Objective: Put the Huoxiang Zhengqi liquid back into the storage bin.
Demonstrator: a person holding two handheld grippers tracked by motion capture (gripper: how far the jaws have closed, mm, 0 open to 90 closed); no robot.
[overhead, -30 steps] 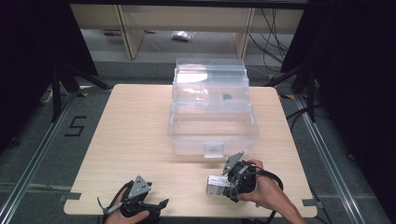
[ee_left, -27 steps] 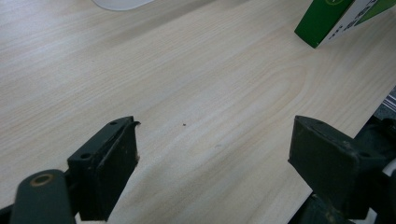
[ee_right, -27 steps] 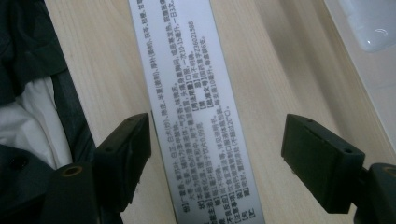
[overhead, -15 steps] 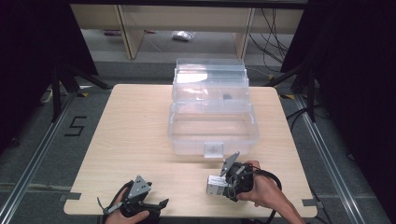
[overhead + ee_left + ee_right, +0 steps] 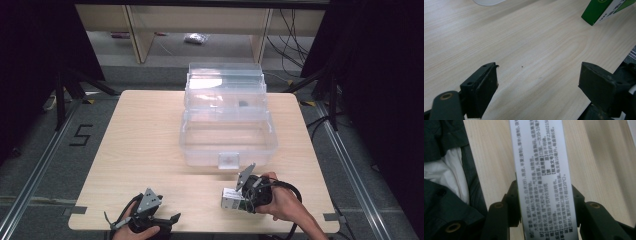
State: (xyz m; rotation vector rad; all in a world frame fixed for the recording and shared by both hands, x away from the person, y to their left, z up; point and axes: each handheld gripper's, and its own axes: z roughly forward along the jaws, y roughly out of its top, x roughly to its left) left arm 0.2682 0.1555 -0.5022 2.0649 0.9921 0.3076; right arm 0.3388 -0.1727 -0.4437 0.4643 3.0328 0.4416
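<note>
Two grippers work at the table's (image 5: 145,145) near edge: the right gripper (image 5: 239,199) has just closed on a box (image 5: 541,180) lying there, seemingly medicine; the left gripper (image 5: 539,85) gapes empty. Behind stands a clear bin (image 5: 227,142) on grey floor (image 5: 40,165).

Black grippers (image 5: 250,192), grey three-cornered plates, cables

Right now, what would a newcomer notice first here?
The clear plastic box standing open at mid-table. Near the front edge, the right gripper has just been closing on a small carton, white with printed text. The left gripper rests open at the front left.
</note>
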